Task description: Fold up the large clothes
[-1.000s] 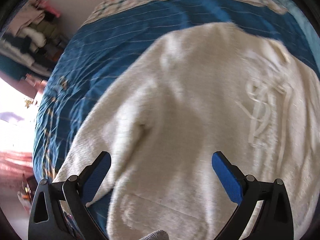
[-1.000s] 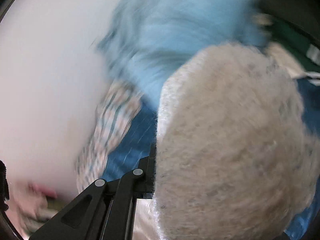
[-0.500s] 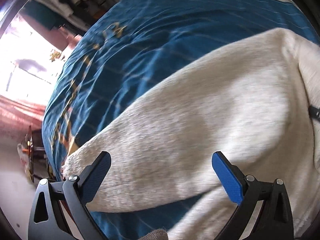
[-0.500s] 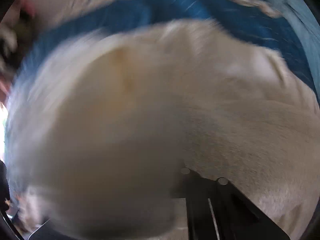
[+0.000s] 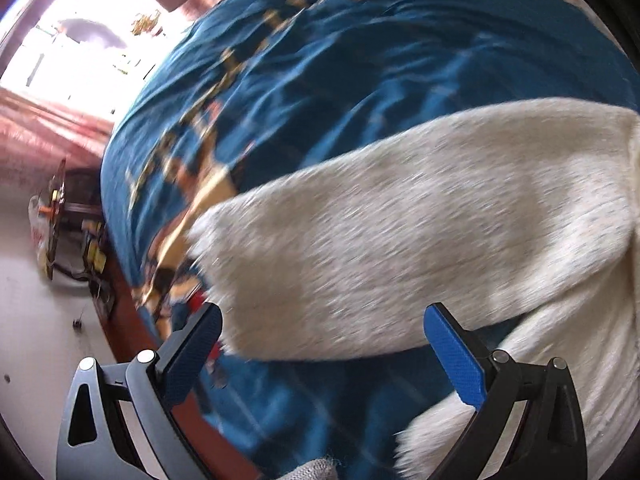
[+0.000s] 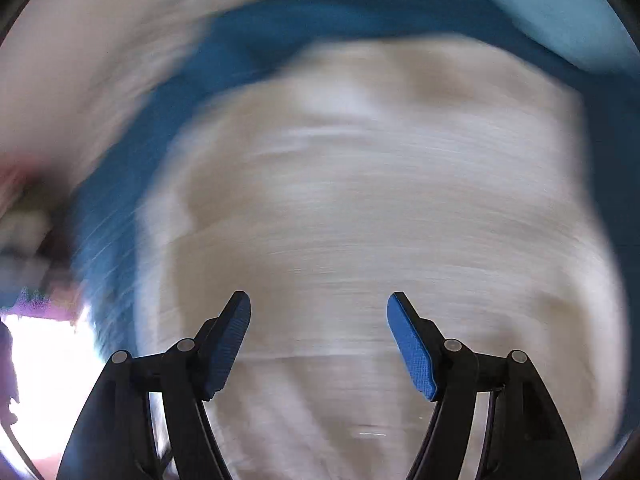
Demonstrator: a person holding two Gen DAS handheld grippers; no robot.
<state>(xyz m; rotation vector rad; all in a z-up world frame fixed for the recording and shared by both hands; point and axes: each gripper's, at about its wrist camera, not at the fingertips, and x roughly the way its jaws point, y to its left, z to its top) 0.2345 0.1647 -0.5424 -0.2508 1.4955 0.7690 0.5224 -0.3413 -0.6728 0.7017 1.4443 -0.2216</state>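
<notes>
Both tongs gaped empty over the sweater.
My left tongs [image 5: 322, 322] straddled its sleeve [image 5: 400, 232]; right tongs [image 6: 319, 308] hovered above the sweater [image 6: 380, 200] on the bed [image 5: 320, 72].

One cream sweater [image 5: 420, 232] lies on one bed under one blue bedspread [image 5: 320, 64], with one sleeve [image 5: 360, 248] stretched out. Two claws appear, the left claw [image 5: 322, 336] and the right claw [image 6: 319, 320], each with two blue-padded fingers [image 5: 456, 356] spread apart. One sunlit window [image 5: 72, 40] shows at far left.
</notes>
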